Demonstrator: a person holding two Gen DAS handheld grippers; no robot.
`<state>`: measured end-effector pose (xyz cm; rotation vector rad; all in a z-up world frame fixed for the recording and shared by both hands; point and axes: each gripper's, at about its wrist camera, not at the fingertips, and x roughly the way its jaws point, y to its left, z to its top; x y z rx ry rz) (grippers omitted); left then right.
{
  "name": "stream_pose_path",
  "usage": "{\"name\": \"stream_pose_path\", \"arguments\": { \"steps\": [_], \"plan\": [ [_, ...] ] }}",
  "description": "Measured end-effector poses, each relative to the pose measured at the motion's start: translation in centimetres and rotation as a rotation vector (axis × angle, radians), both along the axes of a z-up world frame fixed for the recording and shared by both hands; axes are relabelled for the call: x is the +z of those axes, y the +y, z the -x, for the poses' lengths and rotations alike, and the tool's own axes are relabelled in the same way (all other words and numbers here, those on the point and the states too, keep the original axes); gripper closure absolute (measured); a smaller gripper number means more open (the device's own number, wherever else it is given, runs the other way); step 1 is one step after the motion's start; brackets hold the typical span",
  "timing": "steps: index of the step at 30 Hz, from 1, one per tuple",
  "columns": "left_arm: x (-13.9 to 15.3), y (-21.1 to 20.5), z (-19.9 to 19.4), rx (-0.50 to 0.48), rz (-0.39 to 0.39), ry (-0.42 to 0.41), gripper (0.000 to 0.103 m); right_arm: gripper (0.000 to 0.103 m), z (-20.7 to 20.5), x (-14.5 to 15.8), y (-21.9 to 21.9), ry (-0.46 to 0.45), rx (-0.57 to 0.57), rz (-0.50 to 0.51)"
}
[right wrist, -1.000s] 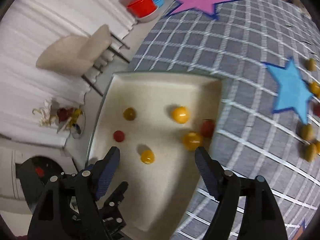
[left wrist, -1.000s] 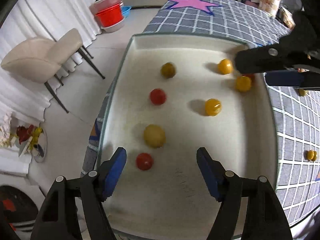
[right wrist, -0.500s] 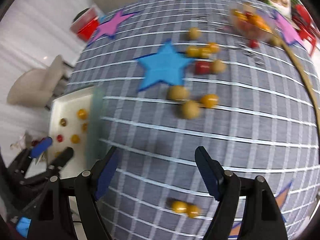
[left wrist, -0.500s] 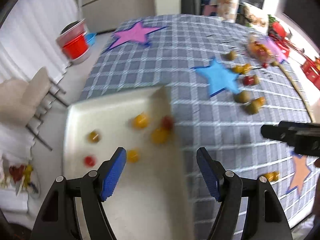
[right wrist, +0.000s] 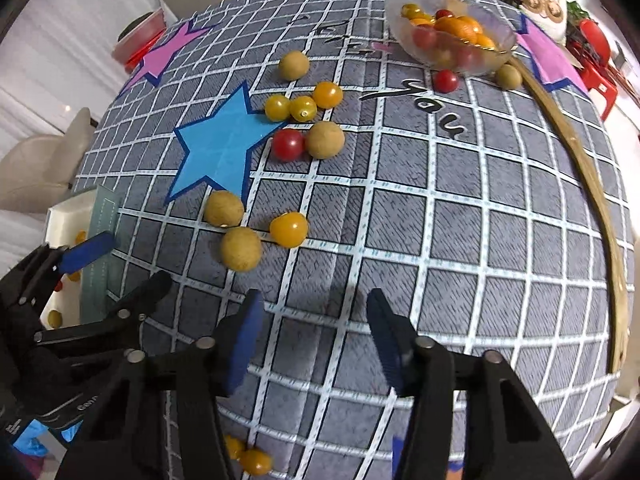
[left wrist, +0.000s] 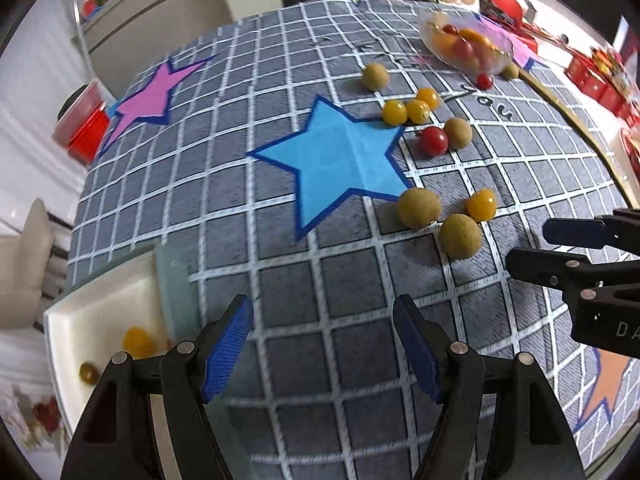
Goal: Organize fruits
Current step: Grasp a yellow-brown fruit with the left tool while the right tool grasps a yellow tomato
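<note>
Loose fruits lie on the grey checked cloth: two tan round fruits and a yellow tomato nearest, then a red tomato beside a tan fruit, and three yellow tomatoes further back. The white tray at the left holds a yellow tomato and an olive one. My left gripper is open and empty over the cloth beside the tray. My right gripper is open and empty, a short way from the nearest tan fruit.
A glass bowl of mixed tomatoes stands at the back, with a red tomato and a green fruit beside it. A wooden hoop curves along the right. Two yellow tomatoes lie near the front edge. A blue paper star lies on the cloth.
Both grippers have swung away from over the tray to the right, over the cloth with the loose fruits. Both stay open and empty.
</note>
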<state>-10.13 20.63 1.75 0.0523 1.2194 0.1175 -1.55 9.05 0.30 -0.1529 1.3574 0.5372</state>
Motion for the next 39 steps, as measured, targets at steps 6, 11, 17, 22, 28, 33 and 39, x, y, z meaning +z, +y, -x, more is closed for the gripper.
{"name": "stream_pose_path", "arguments": {
  "steps": [6, 11, 17, 22, 28, 33, 39],
  "plan": [
    [-0.9, -0.5, -1.8, -0.034, 0.01, -0.002, 0.029, 0.049, -1.0, -0.5, 1.2, -0.036, 0.046, -0.013],
    [-0.8, -0.8, -3.1, -0.038, 0.026, -0.017, 0.029, 0.056, -2.0, -0.6, 2.0, -0.063, 0.071, -0.02],
    [-0.9, -1.5, -4.4, -0.054, 0.033, -0.027, 0.029, 0.08, -3.4, -0.8, 2.1, -0.045, 0.07, -0.046],
    [-1.0, -2.5, -5.5, -0.072, 0.038, -0.036, 0.029, 0.08, -3.7, -0.8, 0.5, -0.02, 0.028, -0.063],
    [-1.1, -3.4, -6.4, -0.089, 0.051, -0.049, 0.032, 0.08, -4.1, -0.8, -1.4, 0.008, -0.034, -0.084],
    [-0.8, -4.0, -6.5, -0.121, 0.108, -0.055, 0.069, 0.08, -3.9, -0.4, -3.0, 0.024, -0.067, -0.095],
    [-0.6, -3.9, -5.8, -0.108, 0.154, -0.031, 0.074, 0.08, -3.4, 0.0, -5.0, 0.048, -0.113, -0.105]
  ]
}}
